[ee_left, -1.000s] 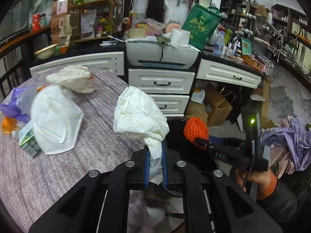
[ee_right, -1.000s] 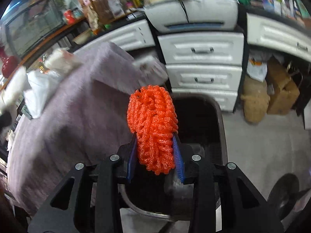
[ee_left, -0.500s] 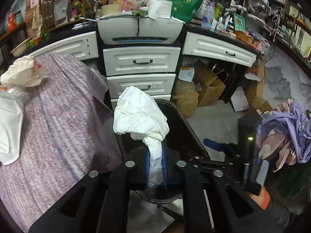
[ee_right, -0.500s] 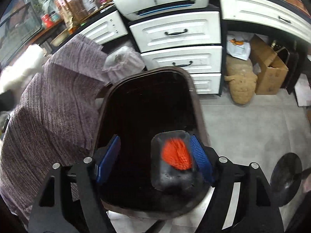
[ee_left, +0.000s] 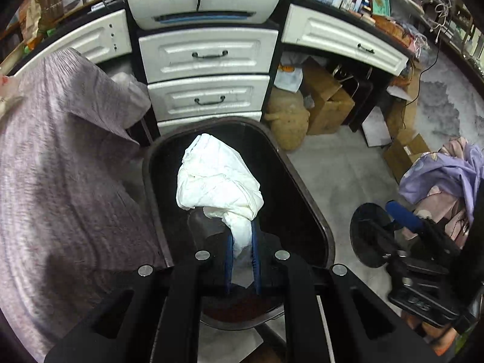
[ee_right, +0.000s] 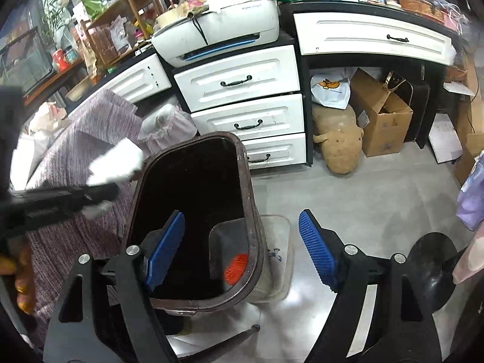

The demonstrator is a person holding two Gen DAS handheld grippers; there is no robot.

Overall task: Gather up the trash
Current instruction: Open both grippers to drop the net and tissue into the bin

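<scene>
Crumpled white tissue, pinched in the left tongs, hangs over the dark bin mid-frame, apparently awaiting release; the spread, empty right tongs need fresh trash.

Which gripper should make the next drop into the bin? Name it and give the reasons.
Left. The left gripper is shut on the crumpled white tissue, held directly over the open trash bin. The right gripper is open and empty; its orange net already lies inside.
</scene>
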